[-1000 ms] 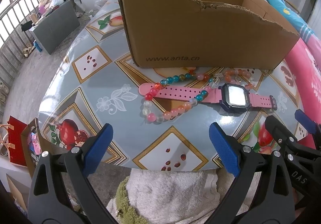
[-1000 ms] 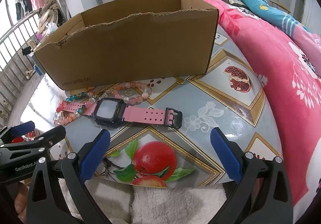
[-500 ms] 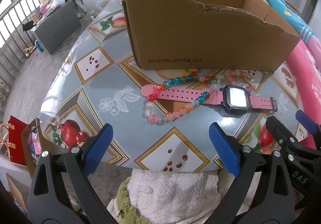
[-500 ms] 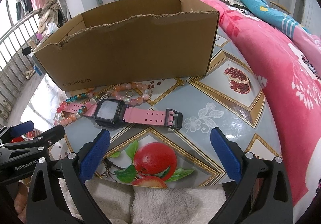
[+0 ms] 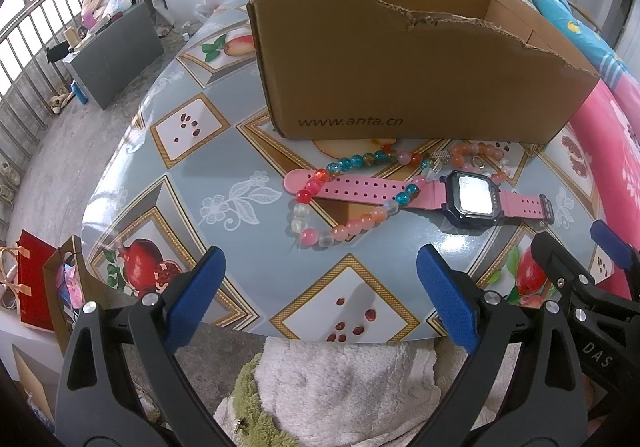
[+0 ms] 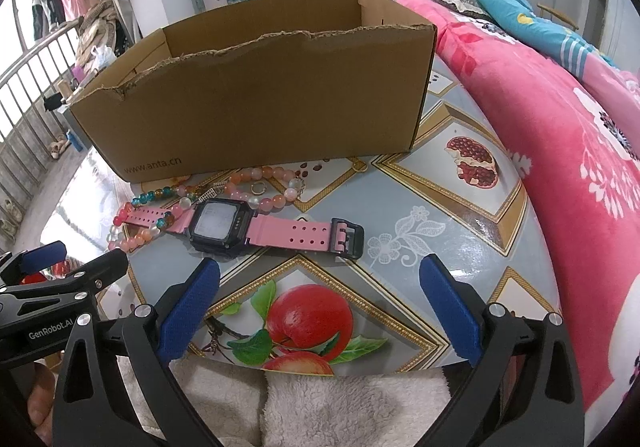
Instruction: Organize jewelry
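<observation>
both cameras edged nearer box (image 5: 400, 63) | left gripper (image 5: 320, 299) released | right gripper (image 6: 320, 299) released | watch (image 6: 224, 223) untouched

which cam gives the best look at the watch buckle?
Right wrist. The watch lies centred there, and the black buckle at its strap end shows in full, unobstructed. The left wrist view catches the buckle only small, distorted near the right edge, just above the right tool.

The fruit-print grey tabletop (image 5: 224, 151) cover is glossy, plastic-looking. Brown corrugated cardboard box (image 5: 400, 79) is matt with a ragged torn edge. Pink rubbery-strap watch (image 6: 256, 227) has a shiny screen, the round glassy bead bracelet (image 5: 344, 227) glints.
</observation>
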### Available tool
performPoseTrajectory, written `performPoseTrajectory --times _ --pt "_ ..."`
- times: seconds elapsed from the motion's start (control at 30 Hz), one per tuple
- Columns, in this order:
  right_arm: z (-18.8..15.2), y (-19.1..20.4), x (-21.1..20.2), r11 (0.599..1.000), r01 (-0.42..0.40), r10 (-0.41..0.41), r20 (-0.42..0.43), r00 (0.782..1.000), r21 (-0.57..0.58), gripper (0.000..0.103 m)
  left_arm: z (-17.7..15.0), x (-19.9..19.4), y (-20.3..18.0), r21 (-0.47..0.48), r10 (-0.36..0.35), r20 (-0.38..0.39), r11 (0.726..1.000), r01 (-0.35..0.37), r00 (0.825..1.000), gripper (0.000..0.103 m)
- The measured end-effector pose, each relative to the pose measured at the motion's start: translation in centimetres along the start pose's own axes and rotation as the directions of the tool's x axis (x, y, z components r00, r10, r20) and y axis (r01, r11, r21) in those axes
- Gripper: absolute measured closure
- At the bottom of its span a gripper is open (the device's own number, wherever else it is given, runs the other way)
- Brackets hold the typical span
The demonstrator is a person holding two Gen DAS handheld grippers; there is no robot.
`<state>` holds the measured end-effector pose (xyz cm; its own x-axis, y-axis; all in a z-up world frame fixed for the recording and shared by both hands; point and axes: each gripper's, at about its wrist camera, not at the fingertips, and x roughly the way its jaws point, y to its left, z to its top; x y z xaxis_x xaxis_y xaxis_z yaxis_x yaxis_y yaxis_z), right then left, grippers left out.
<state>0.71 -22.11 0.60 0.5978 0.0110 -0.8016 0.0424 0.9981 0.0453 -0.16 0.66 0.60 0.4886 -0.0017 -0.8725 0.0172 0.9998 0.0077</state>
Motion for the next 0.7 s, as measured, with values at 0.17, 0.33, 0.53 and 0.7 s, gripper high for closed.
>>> performPoseTrajectory --times 0.17,0.33,0.53,0.7 --pt "0.00 -0.01 -0.05 1.000 0.001 -0.001 0.002 1.000 0.000 0.005 0.20 -0.10 0.30 -0.002 0.003 0.003 1.000 -0.003 1.000 0.010" --pt "-0.01 -0.01 -0.03 1.000 0.002 -0.002 0.002 1.000 0.000 0.005 0.21 -0.14 0.30 -0.002 0.004 0.003 1.000 -0.004 1.000 0.010" --pt "-0.03 -0.02 -0.03 1.000 0.002 -0.002 0.003 1.000 0.001 0.005 0.17 -0.24 0.30 -0.001 0.007 0.006 1.000 -0.007 1.000 0.010" --pt "-0.02 -0.10 -0.06 1.000 0.002 -0.002 0.003 1.000 0.003 0.005 0.10 -0.29 0.26 0.000 0.009 0.006 1.000 -0.009 1.000 0.010"
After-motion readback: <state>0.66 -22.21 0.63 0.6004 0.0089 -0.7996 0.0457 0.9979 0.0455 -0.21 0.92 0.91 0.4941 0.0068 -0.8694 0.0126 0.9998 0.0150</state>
